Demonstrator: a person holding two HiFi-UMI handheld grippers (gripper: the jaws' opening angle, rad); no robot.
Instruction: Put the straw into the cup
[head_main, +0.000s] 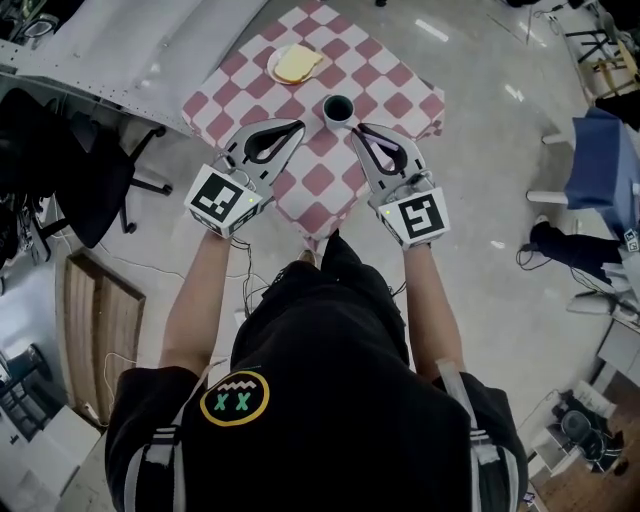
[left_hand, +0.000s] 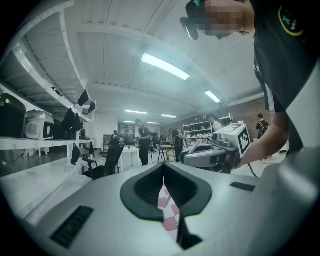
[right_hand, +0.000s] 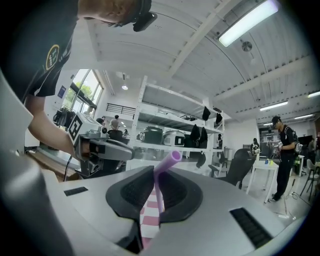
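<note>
One purple straw (right_hand: 166, 163) is clamped in the right gripper (head_main: 358, 128), just beside the cup (head_main: 338, 108) on the checkered worktop (head_main: 320, 180); the left gripper (head_main: 300, 125), jaws closed on nothing, hangs opposite.

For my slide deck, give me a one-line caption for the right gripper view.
Right tool shut on a purple straw above the checked tablecloth, left tool nearby.

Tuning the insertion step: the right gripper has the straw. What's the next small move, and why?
Probably shift the right gripper slightly left and forward, to bring the purple plastic straw over the dark round cup. That gripper is shut on the straw, and in the head view its tips sit just beside the cup's right rim, not above its mouth.
</note>
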